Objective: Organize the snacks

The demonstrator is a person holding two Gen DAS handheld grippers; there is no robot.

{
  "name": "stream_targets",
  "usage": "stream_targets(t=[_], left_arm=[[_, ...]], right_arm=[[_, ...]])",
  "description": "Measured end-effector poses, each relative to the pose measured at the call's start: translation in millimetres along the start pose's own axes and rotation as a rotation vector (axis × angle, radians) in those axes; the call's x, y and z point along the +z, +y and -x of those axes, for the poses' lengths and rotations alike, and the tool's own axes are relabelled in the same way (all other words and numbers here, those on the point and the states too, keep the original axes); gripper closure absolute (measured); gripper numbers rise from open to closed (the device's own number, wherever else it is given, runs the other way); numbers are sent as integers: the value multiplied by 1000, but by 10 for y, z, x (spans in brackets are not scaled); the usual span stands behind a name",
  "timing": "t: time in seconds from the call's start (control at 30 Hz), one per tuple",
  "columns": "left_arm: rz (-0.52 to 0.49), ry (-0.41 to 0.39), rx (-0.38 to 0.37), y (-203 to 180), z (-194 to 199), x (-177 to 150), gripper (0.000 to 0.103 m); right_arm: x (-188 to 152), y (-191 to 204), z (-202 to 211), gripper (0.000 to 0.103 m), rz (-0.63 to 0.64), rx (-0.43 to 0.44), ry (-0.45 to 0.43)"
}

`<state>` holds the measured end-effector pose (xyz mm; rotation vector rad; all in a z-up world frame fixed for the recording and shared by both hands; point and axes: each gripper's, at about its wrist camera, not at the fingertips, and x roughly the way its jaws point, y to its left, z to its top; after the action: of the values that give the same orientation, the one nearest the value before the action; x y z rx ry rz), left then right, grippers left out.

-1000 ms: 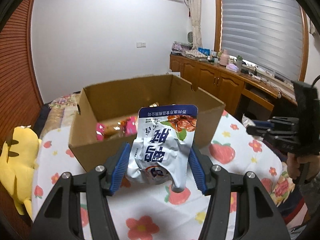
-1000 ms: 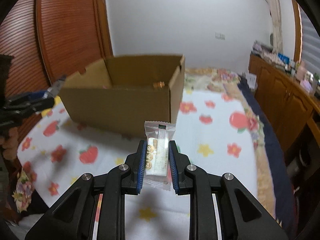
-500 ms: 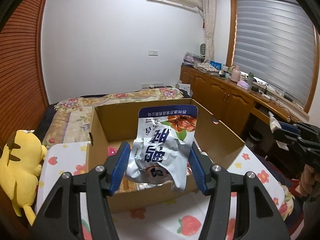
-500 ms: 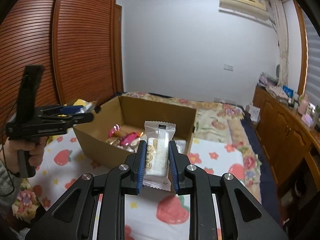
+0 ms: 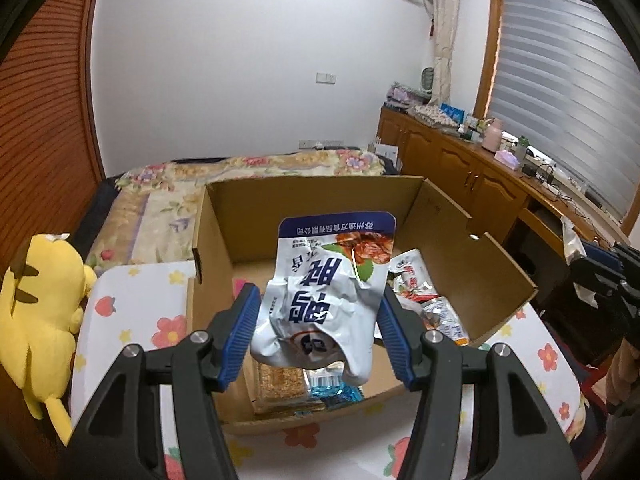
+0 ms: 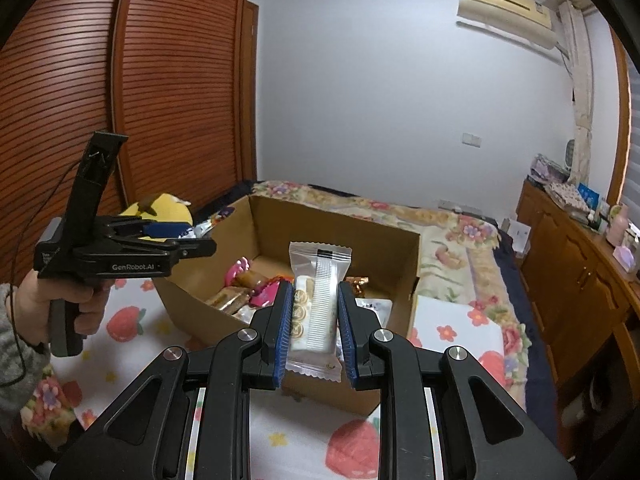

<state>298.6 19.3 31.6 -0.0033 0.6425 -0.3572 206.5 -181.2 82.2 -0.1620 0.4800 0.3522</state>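
Note:
My left gripper [image 5: 318, 336] is shut on a crumpled white and blue snack pouch [image 5: 328, 292], held above the near part of an open cardboard box [image 5: 320, 196]. Several snack packets [image 5: 424, 300] lie in the box. My right gripper [image 6: 314, 330] is shut on a clear-wrapped biscuit pack [image 6: 316, 300], held upright over the near wall of the same box [image 6: 332, 220]. In the right wrist view the left gripper [image 6: 200, 236] shows from the side, above the box's left corner, gripped by a hand [image 6: 64, 304].
The box stands on a table with a strawberry and flower cloth [image 5: 132, 312]. A yellow plush toy [image 5: 36, 300] lies at the left. Behind the box is a bed [image 5: 168, 188]; a wooden cabinet [image 5: 460, 168] runs along the right wall.
Both grippers have moved toward the box and risen, so they now look down into it. Each still holds its snack as before.

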Motion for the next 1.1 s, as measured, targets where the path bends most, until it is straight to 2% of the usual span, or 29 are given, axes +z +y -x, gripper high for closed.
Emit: stream_targets(t=[0.27,0.5,0.97,1.1], left_arm=[[55,26,5,84,-172,6,45],[28,49,12,-21,-244,-22,46],[8,39,30,-43,-230,-49,46],[4,27,38,-54,-210,-64,46]], right_arm=[[36,-12,-476,83,-4,-35,46],[-26,67,-867,83,24,-59,105],[-160,-7,-1199,82,-45,-30,183],[-172,-44,-1186,76,-69,-20,179]])
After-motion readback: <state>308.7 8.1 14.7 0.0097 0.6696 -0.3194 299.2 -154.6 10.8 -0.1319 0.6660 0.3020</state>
